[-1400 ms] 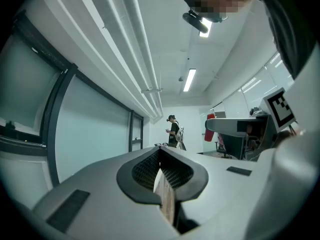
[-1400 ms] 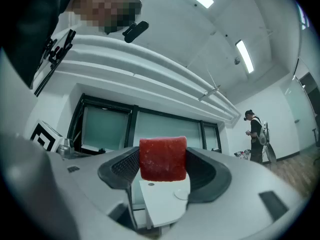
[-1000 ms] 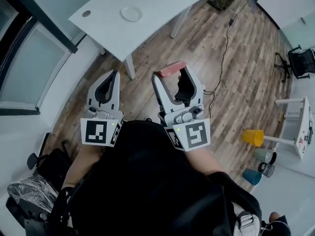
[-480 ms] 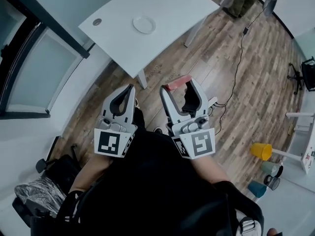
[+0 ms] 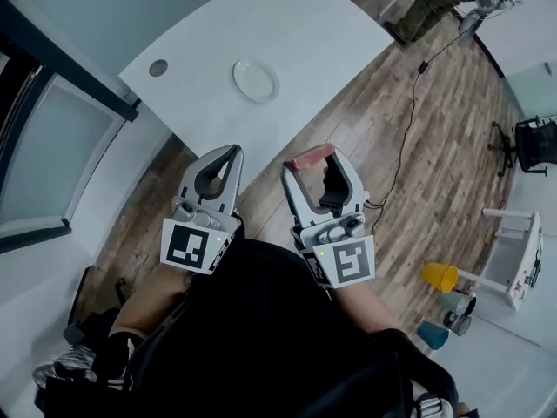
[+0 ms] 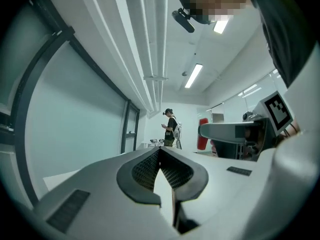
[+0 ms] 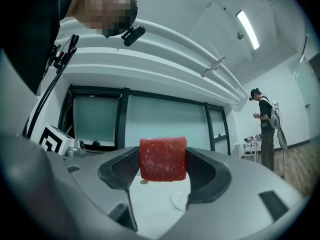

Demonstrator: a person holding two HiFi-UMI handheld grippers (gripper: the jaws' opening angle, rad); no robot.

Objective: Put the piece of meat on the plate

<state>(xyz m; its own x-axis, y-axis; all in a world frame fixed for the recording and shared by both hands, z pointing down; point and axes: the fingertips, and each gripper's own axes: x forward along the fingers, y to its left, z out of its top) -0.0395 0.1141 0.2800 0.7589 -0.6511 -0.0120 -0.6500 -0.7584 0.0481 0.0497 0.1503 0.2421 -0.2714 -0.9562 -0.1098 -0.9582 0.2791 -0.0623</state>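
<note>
A red block of meat sits clamped between the tips of my right gripper, held in the air over the wooden floor. A small white plate lies on the white table ahead, apart from both grippers. My left gripper is shut with nothing in it, hanging beside the right one, short of the table's near edge.
A round dark hole marks the table top left of the plate. A black cable runs across the wood floor to the right. Coloured cups stand at the lower right. A person stands far off.
Both grippers and the meat have come nearer the table; the plate now shows closer and larger ahead. The right gripper's hold on the meat is unchanged.
</note>
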